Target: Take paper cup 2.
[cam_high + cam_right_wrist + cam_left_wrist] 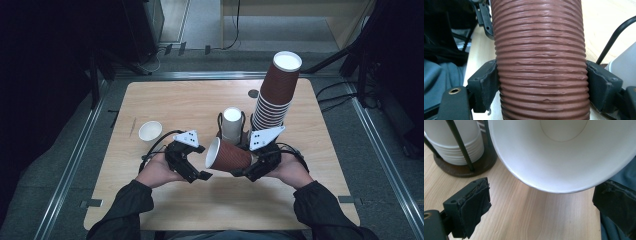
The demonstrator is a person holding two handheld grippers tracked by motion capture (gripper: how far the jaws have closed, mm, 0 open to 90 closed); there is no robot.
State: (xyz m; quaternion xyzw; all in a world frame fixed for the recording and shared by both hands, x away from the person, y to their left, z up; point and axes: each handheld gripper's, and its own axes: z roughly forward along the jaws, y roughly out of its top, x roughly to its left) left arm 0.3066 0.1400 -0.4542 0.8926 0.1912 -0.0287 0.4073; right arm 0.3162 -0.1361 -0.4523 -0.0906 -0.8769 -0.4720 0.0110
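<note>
A brown ribbed paper cup (227, 156) lies on its side above the table, mouth to the left. My right gripper (248, 169) is shut on it, and in the right gripper view both pads press the ribbed wall of the cup (541, 62). My left gripper (199, 162) stands open just left of the cup's rim. In the left gripper view the cup's white inside (559, 152) hangs ahead of the jaws, with only bare table between the pads (474, 207).
A tall leaning stack of brown cups (274, 95) rises at the back right. A black wire holder with white cups (231, 125) stands behind the held cup. A small white cup (150, 130) sits at the left of the wooden table (175, 100).
</note>
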